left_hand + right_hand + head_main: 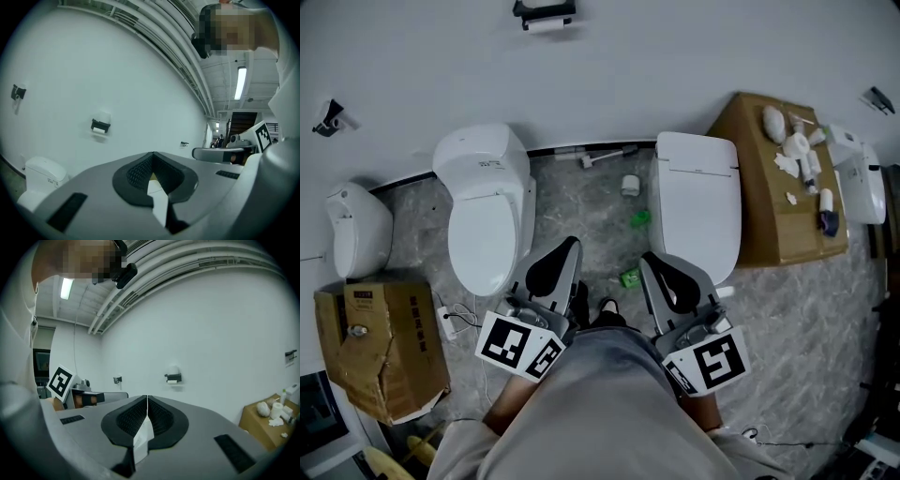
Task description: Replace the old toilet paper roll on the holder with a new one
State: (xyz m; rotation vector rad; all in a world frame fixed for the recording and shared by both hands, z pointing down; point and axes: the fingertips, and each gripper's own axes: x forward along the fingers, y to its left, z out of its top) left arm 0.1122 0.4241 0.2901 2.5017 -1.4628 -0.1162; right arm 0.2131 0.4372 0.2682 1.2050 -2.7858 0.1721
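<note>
The black toilet paper holder hangs on the white wall ahead with a white roll in it. It also shows small and far off as the holder in the left gripper view and the holder in the right gripper view. My left gripper and right gripper are held side by side close to my body, pointing level at that wall. Both are shut with nothing between the pads, as the left gripper and right gripper show close up. White paper rolls lie on a brown box at the right.
Two white toilets stand between me and the wall. A urinal and a torn cardboard box are at the left. A small roll and green scraps lie on the marbled floor between the toilets.
</note>
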